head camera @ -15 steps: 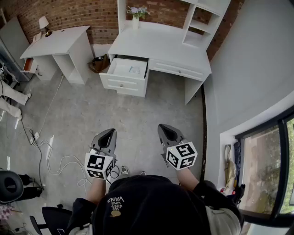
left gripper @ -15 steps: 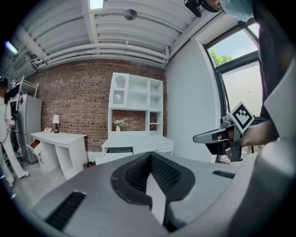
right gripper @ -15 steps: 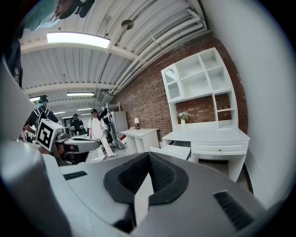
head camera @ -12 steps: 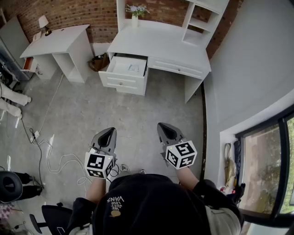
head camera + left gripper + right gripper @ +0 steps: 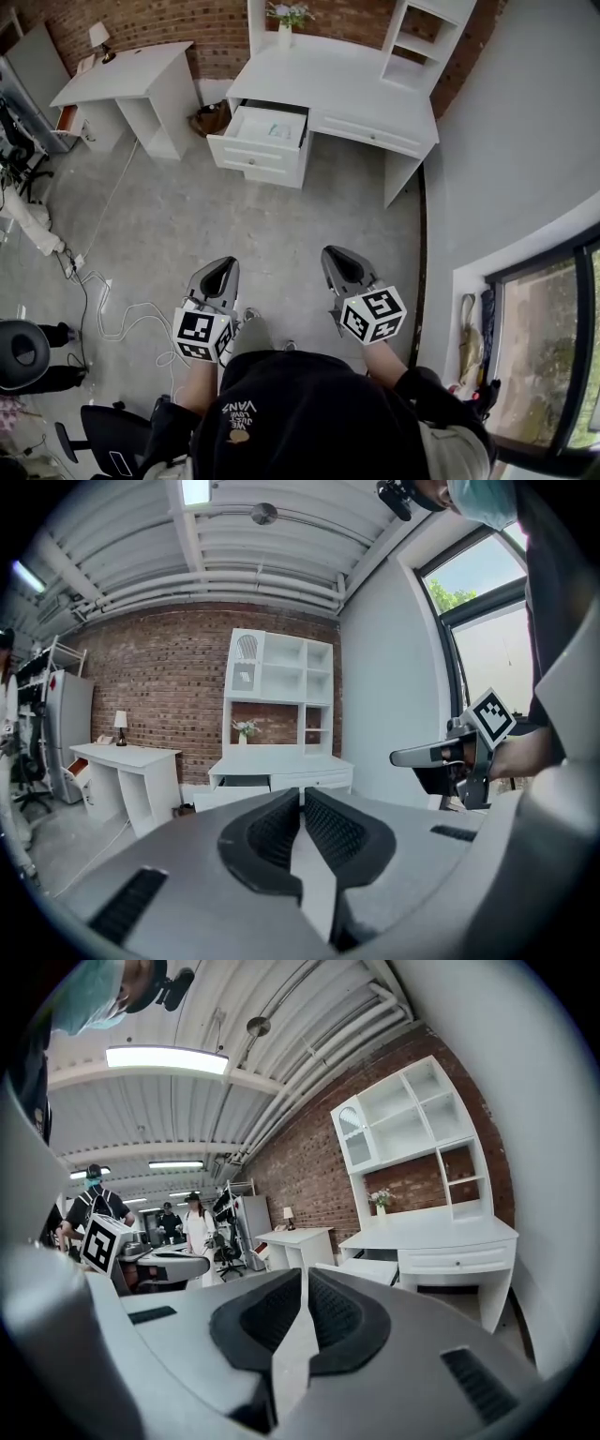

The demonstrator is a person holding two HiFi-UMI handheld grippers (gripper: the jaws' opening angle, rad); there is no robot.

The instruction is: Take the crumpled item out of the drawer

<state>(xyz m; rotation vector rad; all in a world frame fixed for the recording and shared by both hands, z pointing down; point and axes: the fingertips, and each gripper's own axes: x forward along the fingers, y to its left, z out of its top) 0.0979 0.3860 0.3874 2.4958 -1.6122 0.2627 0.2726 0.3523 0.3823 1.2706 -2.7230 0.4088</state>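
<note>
Claw status first: holding the left claw (image 5: 223,270) pressed together with nothing between the pads, and the right claw (image 5: 339,257) pressed together and empty as well. Hovering both over bare floor (image 5: 281,225), well apart from the white surface (image 5: 328,89) at the brick wall (image 5: 187,28).

Looking ahead to the open drawer (image 5: 255,153), pulled out at the left end of that surface. Spotting a small pale patch inside, toward the right side, probably the crumpled item (image 5: 279,131), though too small from up here for calling it with certainty.

Judging it as light and soft, paper or thin film, giving way under any squeeze, so not needing force and not risking breakage. Favouring a pinch on a raised fold near the top rather than scraping along the drawer bottom, with flat edges likely slipping under the pads. Expecting it to be shifting if nudged sideways.

Struggling with the rest: catching only the drawer's front edge in the left gripper view, with nothing of its inside, and getting the contents blocked by the drawer wall in the right gripper view too. Missing the item's true shape, its material, and whether anything is lying beneath it.
</note>
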